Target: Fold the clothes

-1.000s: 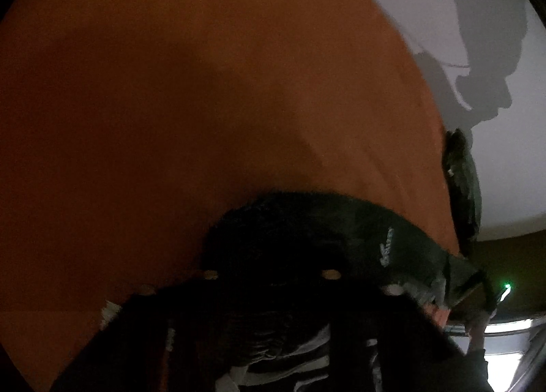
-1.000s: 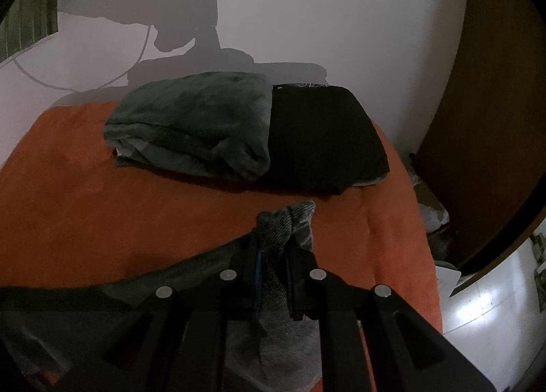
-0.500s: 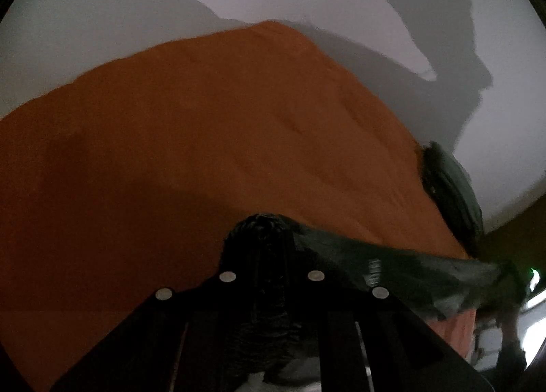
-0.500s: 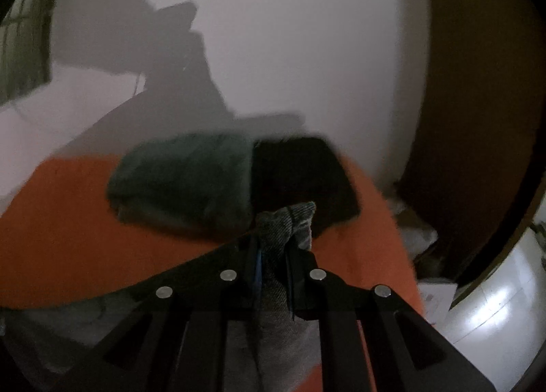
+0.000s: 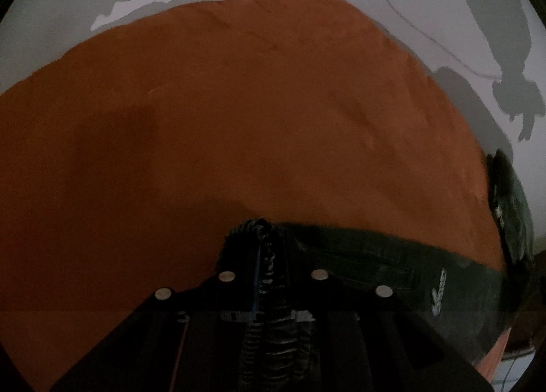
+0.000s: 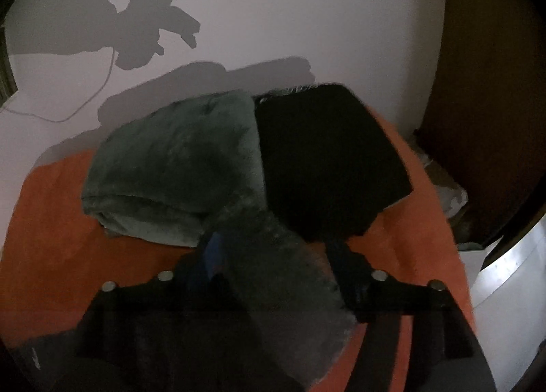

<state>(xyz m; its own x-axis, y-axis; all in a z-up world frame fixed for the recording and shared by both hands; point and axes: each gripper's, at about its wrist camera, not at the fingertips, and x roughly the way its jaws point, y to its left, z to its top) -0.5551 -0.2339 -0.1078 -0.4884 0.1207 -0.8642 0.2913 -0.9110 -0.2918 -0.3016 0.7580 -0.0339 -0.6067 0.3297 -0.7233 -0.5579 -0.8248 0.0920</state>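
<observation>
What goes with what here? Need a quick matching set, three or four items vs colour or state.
Items:
1. bed cover
2. folded towel
3. folded garment beside it
4. right hand-held gripper

States:
A. black
B. orange
C. jaws apart, grey cloth lying loose between them
D. grey-green, plush

Pairs: 1-B, 2-D, 3-A, 4-C

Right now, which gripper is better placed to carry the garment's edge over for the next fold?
Left. The left gripper is pinched on the dark garment over bare orange cover. The right gripper has just been opening; grey cloth lies loose between its jaws.
</observation>
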